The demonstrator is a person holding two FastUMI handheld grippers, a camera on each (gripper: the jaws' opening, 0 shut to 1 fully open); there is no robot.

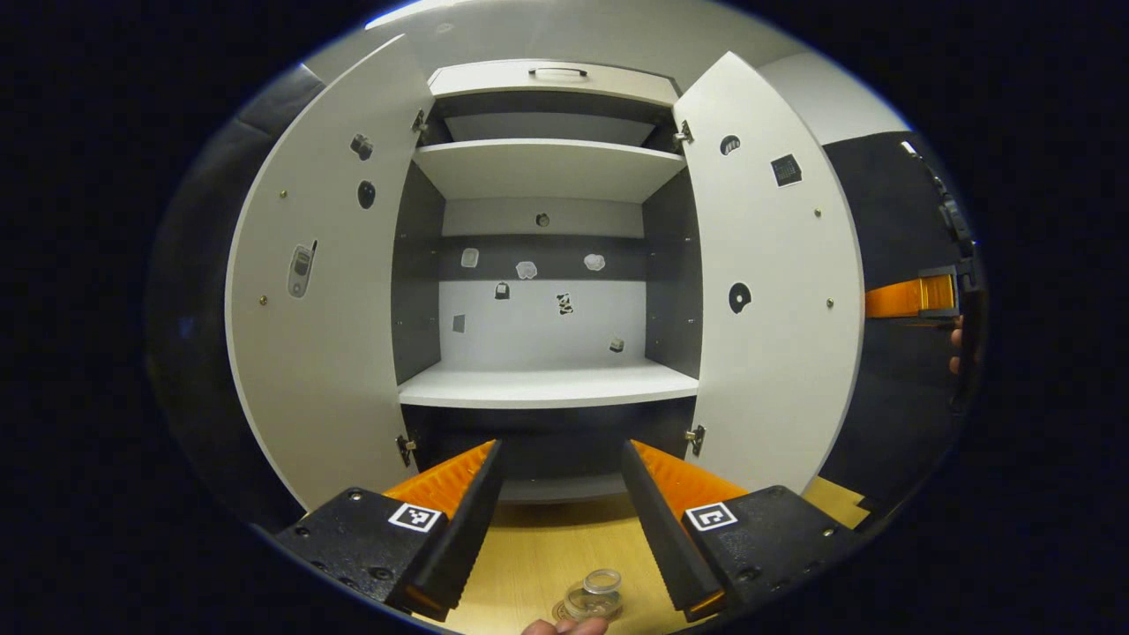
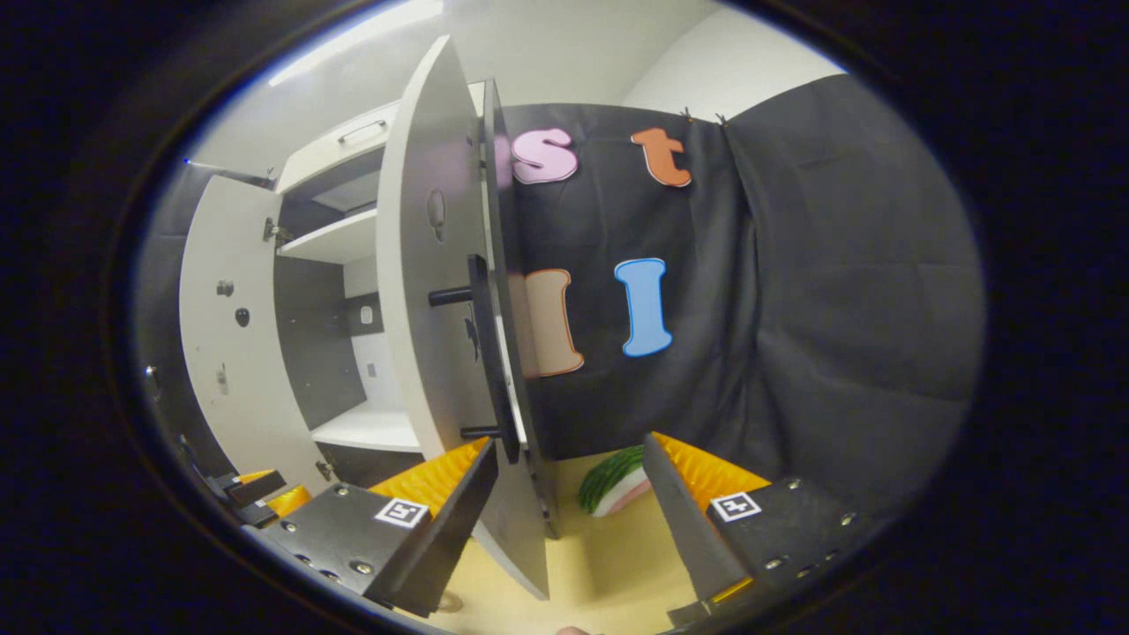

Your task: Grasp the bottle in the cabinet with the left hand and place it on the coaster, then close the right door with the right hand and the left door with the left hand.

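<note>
A small clear bottle (image 1: 594, 593) stands on the wooden table (image 1: 538, 556), below and between my left gripper's fingers; a round coaster's edge (image 1: 559, 610) shows under it. The left gripper (image 1: 563, 450) is open, holds nothing and faces the open white cabinet (image 1: 547, 388). The left door (image 1: 326, 309) and right door (image 1: 776, 309) both stand wide open. In the right gripper view, the right gripper (image 2: 569, 445) is open, with the right door's (image 2: 432, 335) outer edge and its black handle (image 2: 485, 353) standing between its fingers. I cannot tell whether either finger touches the door.
The cabinet shelves (image 1: 547, 172) hold nothing. A green and white object (image 2: 613, 481) lies on the table behind the right door. The right gripper (image 1: 908, 298) shows beyond the right door, the left gripper (image 2: 256, 489) low near the left door (image 2: 229, 353). A fingertip (image 1: 564, 626) sits by the bottle.
</note>
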